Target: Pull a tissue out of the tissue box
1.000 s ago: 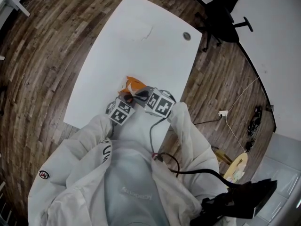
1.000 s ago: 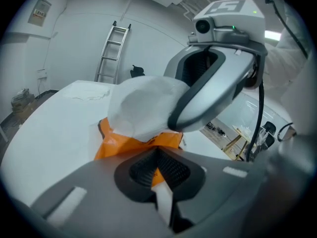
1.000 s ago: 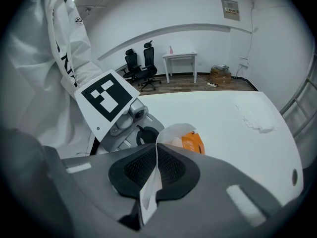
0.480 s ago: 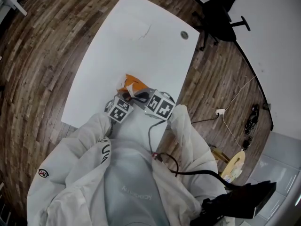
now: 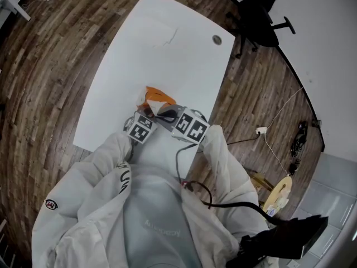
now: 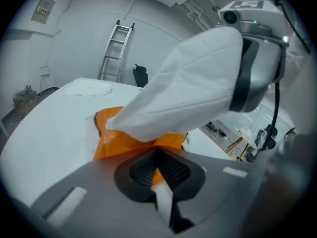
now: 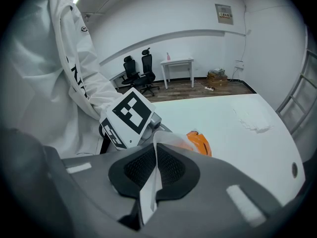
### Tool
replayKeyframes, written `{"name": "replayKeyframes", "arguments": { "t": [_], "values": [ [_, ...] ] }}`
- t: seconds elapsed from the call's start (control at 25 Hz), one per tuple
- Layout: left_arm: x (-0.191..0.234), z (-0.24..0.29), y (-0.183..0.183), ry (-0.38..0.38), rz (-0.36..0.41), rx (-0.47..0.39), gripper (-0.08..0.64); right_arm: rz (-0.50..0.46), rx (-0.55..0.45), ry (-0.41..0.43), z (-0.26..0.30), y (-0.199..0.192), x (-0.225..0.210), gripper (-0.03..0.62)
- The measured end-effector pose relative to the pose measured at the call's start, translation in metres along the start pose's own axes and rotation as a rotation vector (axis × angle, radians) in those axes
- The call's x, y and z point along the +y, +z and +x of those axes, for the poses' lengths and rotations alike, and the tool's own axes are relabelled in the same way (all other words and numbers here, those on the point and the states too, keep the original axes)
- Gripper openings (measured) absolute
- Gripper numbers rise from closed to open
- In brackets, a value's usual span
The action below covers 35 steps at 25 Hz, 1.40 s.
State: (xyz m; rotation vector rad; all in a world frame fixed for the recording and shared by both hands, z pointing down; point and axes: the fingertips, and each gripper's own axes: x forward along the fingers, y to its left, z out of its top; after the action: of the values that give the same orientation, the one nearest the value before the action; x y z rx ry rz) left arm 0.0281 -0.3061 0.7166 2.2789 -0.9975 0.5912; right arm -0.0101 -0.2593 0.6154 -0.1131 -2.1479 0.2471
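The orange tissue pack is lying on the near part of the white table, just in front of the person, whose white sleeves are reaching in from the near side. The left gripper is coming at the pack from the left, and its jaws are pressing together on the near edge of the orange wrapper, pinning the pack down against the tabletop. The right gripper is hanging just to the right of it, tilting downward, with its jaws squeezing tight on a thin white tissue. The tissue is running up from between the pads and curling over towards the pack. The two grippers are sitting close together, their marker cubes nearly touching. A black office chair is standing on the wooden floor beyond the table's far right corner.
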Motion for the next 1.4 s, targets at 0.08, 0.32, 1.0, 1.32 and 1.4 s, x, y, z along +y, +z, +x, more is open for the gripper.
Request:
{"name": "replayKeyframes", "arguments": {
  "t": [0.08, 0.32, 1.0, 1.32, 1.4],
  "values": [
    [0.002, -0.003, 0.004, 0.004, 0.000, 0.003, 0.000, 0.002, -0.004, -0.003, -0.002, 0.001, 0.002, 0.003],
    [0.005, -0.002, 0.003, 0.002, 0.002, 0.006, 0.000, 0.008, -0.016, -0.018, -0.006, 0.003, 0.004, 0.003],
    [0.010, 0.003, -0.004, -0.004, 0.004, 0.031, 0.000, 0.029, -0.034, -0.074, -0.025, 0.003, 0.012, 0.003],
    [0.013, 0.007, -0.004, -0.002, 0.019, 0.028, 0.000, 0.037, -0.048, -0.095, -0.033, 0.005, 0.018, 0.003],
    [0.014, 0.007, -0.005, -0.001, 0.019, 0.030, 0.000, 0.037, -0.050, -0.100, -0.034, 0.005, 0.020, 0.003]
  ]
}}
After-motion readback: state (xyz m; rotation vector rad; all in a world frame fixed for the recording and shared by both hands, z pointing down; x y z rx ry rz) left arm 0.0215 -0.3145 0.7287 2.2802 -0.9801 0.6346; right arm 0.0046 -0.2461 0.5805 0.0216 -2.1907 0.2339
